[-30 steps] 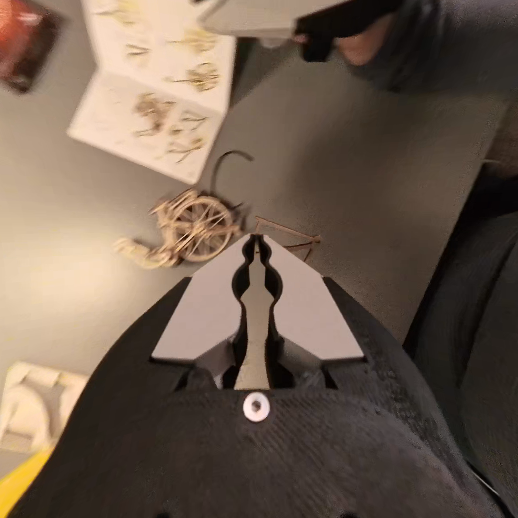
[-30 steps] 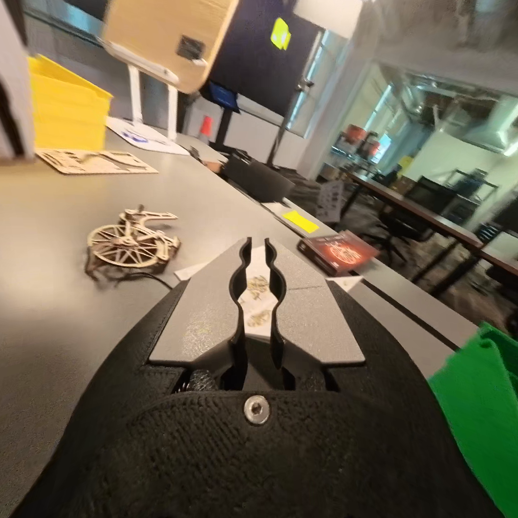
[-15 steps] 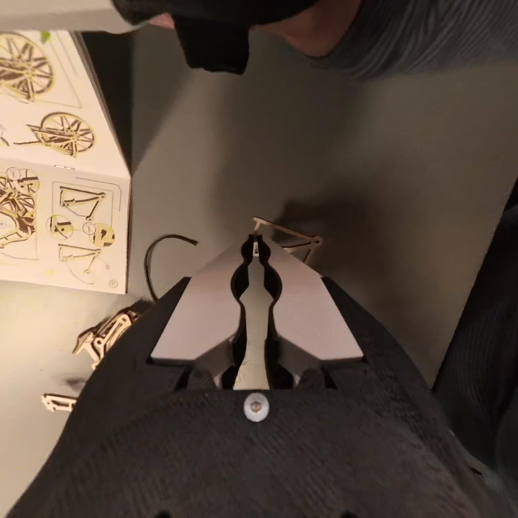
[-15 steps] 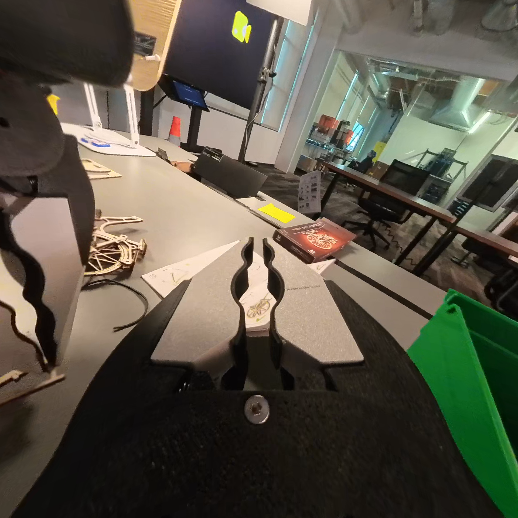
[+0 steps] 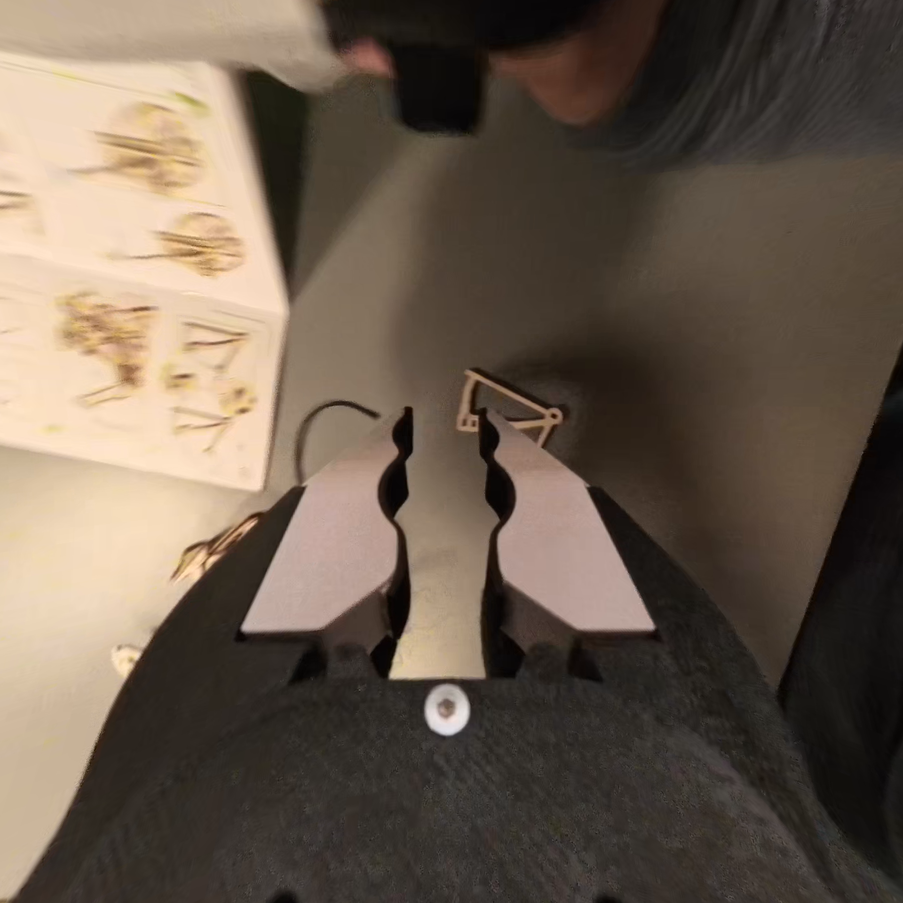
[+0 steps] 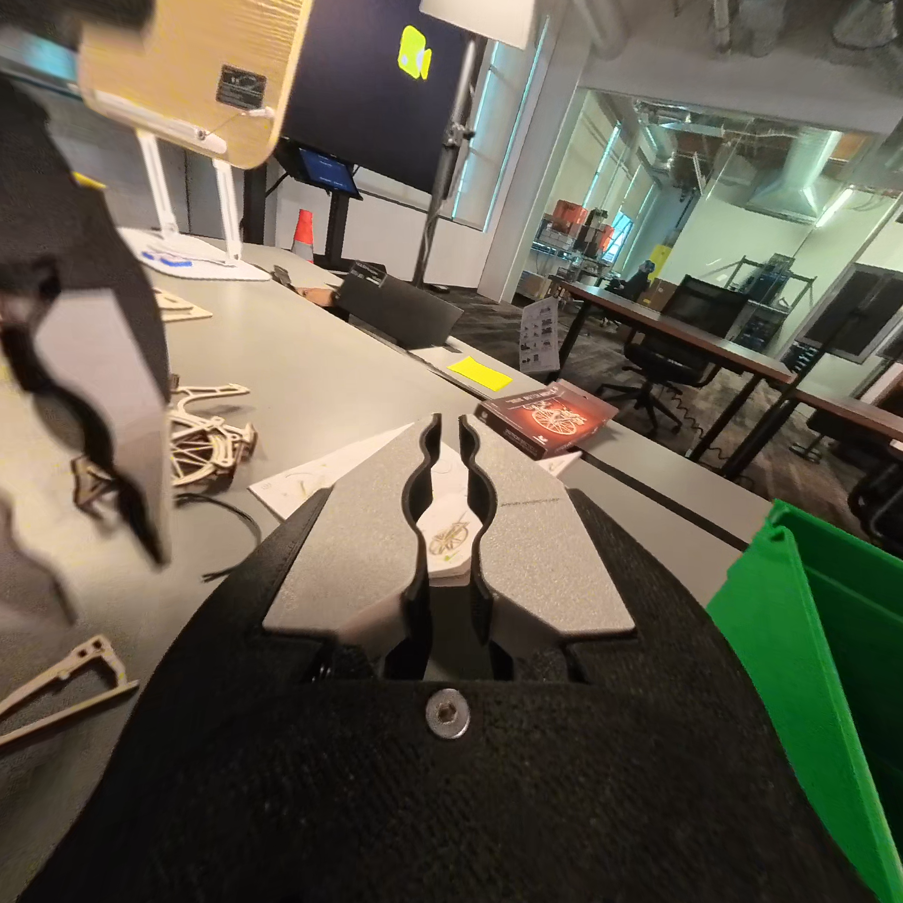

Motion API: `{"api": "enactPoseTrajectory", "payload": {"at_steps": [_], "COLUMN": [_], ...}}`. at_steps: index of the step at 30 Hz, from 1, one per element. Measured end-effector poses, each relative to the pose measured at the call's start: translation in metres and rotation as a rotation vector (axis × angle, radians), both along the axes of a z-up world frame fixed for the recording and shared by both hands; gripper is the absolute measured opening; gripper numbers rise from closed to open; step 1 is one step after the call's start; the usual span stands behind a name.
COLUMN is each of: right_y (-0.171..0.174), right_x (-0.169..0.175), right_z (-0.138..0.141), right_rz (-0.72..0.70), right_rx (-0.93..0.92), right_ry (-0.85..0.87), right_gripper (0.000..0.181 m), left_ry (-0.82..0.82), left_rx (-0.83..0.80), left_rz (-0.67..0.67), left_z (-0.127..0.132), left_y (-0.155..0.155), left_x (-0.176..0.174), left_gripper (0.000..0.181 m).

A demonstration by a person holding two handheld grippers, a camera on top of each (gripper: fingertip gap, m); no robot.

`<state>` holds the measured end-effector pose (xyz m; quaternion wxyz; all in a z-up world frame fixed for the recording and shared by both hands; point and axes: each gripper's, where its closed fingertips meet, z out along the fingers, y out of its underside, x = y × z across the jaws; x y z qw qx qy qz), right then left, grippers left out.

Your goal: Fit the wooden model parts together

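In the left wrist view, my left gripper (image 5: 444, 415) is open and empty, low over the grey table (image 5: 635, 293). A thin wooden triangular frame piece (image 5: 510, 398) lies flat on the table just beyond my right fingertip (image 5: 486, 430), and no pad presses on it. In the right wrist view the same frame piece (image 6: 63, 684) lies at the lower left, below the left gripper (image 6: 112, 581). The wooden wheel assembly (image 6: 205, 449) lies behind it. My right gripper (image 6: 449, 422) hovers above the table with its fingers a narrow gap apart and nothing between them.
An open instruction booklet (image 5: 122, 244) lies left of the frame piece, with a black cord (image 5: 332, 410) beside it. A dark red box (image 6: 547, 420) and a yellow note (image 6: 479, 374) lie farther off. A green bin (image 6: 830, 635) stands at the right. A hand (image 5: 562, 88) holds the right gripper. Some 15 centimetres of space lies between my two pairs of fingers.
My left gripper was shut on a corner of the wooden frame piece. It has opened and let the piece go onto the table. The right gripper has hardly changed.
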<state>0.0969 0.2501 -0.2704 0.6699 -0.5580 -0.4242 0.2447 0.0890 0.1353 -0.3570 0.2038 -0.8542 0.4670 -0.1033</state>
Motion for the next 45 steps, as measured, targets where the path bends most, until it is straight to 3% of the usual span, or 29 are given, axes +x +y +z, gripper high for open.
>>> {"api": "enactPoseTrajectory", "payload": {"at_steps": [4, 8, 10, 14, 21, 26, 31, 35, 41, 45], "right_y": [-0.015, -0.030, -0.034, -0.046, -0.063, -0.071, -0.060, -0.060, -0.055, -0.056], "right_x": [-0.020, -0.039, -0.043, -0.051, -0.059, -0.063, -0.062, -0.062, -0.057, -0.054], "right_z": [-0.016, -0.036, -0.046, -0.062, -0.099, -0.108, -0.113, -0.114, -0.114, -0.112], "right_rz": [0.095, 0.213, 0.248, 0.313, 0.351, 0.324, 0.205, 0.203, 0.190, 0.206], "right_rx": [0.059, 0.012, -0.035, -0.092, -0.269, -0.513, -0.475, -0.530, -0.578, -0.523], "right_ry": [-0.113, -0.204, -0.247, -0.341, -0.554, -0.534, -0.573, -0.545, -0.522, -0.549], "right_gripper": [0.014, 0.015, 0.016, 0.019, 0.015, 0.022, 0.019, 0.018, 0.000, 0.000], "left_ry": [-0.278, -0.412, -0.477, -0.563, -0.596, -0.569, -0.596, -0.621, -0.619, -0.605], "left_rx": [0.390, 0.717, 0.855, 1.065, 1.030, 1.062, 1.040, 1.016, 1.011, 1.014], "left_rz": [0.312, 0.487, 0.543, 0.501, 0.366, 0.314, 0.345, 0.370, 0.364, 0.371], "left_z": [0.060, 0.070, 0.073, 0.085, 0.080, 0.081, 0.081, 0.080, 0.079, 0.078], "left_y": [0.043, 0.057, 0.055, 0.043, 0.036, 0.030, 0.032, 0.034, 0.033, 0.033], "left_x": [-0.052, -0.098, -0.113, -0.116, -0.087, -0.079, -0.084, -0.088, -0.087, -0.090], "left_gripper": [0.021, 0.021, 0.021, 0.014, 0.013, 0.012, 0.011, 0.011, 0.011, 0.010]}}
